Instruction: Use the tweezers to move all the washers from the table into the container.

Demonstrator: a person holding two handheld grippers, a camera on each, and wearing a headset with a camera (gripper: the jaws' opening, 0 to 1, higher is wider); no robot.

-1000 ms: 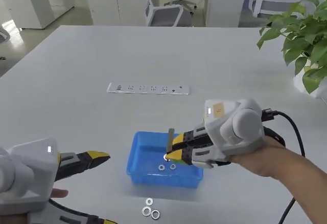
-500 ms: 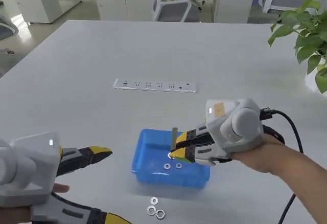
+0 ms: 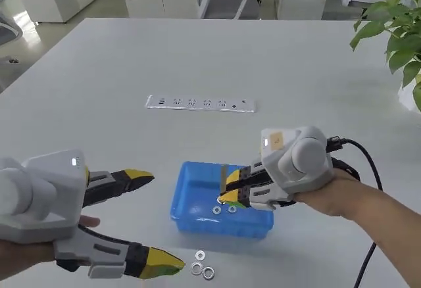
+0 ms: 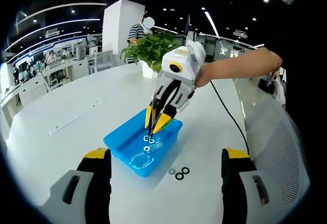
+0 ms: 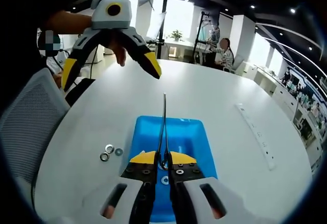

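A blue container [image 3: 191,189] sits on the white table, with two washers [image 3: 224,209] inside it. Three more washers [image 3: 202,266] lie on the table just in front of it. My right gripper [image 3: 230,192] hangs over the container, shut on thin metal tweezers [image 5: 164,124] that point down into it, their tip [image 4: 150,138] close to the washers inside. My left gripper [image 3: 158,219] is open at the container's left, its lower jaw close to the loose washers [image 4: 179,173]. From the right gripper view the left gripper [image 5: 110,68] spreads wide beyond the container [image 5: 191,137].
A white power strip [image 3: 200,104] lies farther back on the table. A potted plant [image 3: 395,31] stands at the right edge. A black cable [image 3: 365,163] trails from the right gripper. Office chairs stand beyond the table's far edge.
My left gripper has come forward and up into the head view, its lower jaw now near the loose washers. The right gripper stays over the container with the tweezers. The head camera shifted slightly.
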